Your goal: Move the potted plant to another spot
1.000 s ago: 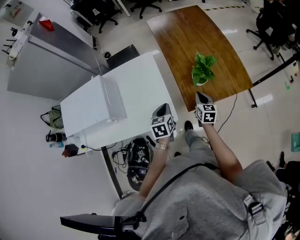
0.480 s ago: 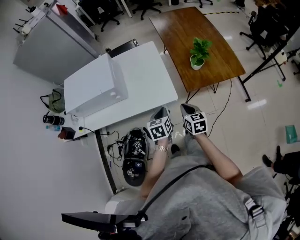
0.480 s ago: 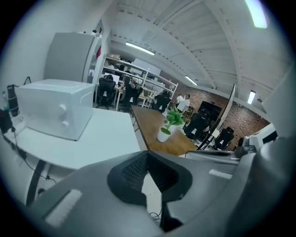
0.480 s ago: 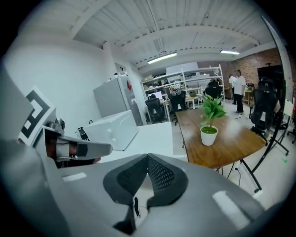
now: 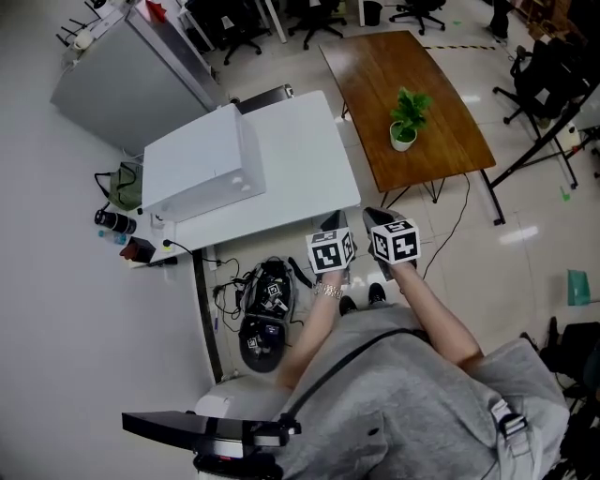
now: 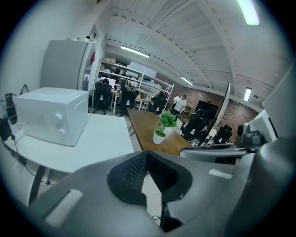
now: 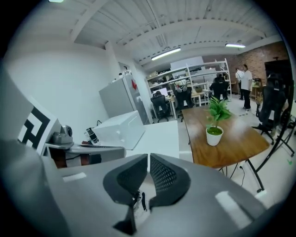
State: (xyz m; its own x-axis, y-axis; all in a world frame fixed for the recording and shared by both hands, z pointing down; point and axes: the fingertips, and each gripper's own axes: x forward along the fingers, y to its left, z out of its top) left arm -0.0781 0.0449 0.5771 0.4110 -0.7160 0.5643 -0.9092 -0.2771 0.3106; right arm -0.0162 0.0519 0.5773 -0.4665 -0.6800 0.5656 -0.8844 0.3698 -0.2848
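The potted plant (image 5: 405, 123), green leaves in a small white pot, stands on the brown wooden table (image 5: 441, 150) near its right side. It also shows ahead in the left gripper view (image 6: 162, 127) and in the right gripper view (image 7: 215, 121). Both grippers hang side by side over the floor, close to the person's body and well short of the plant. The left gripper (image 5: 334, 223) is by the white table's corner, jaws together and empty (image 6: 147, 153). The right gripper (image 5: 374, 217) is shut with nothing between its pads (image 7: 148, 157).
A white table (image 5: 300, 159) carries a white box-shaped appliance (image 5: 200, 172). A grey cabinet (image 5: 122, 75) stands behind it. Cables and a dark bag (image 5: 262, 314) lie on the floor under the white table. Office chairs (image 5: 314, 14) and a black stand (image 5: 539, 150) ring the wooden table.
Both grippers have drawn back from the wooden table's edge toward the person and now sit further from the plant. The plant has not moved on the table.
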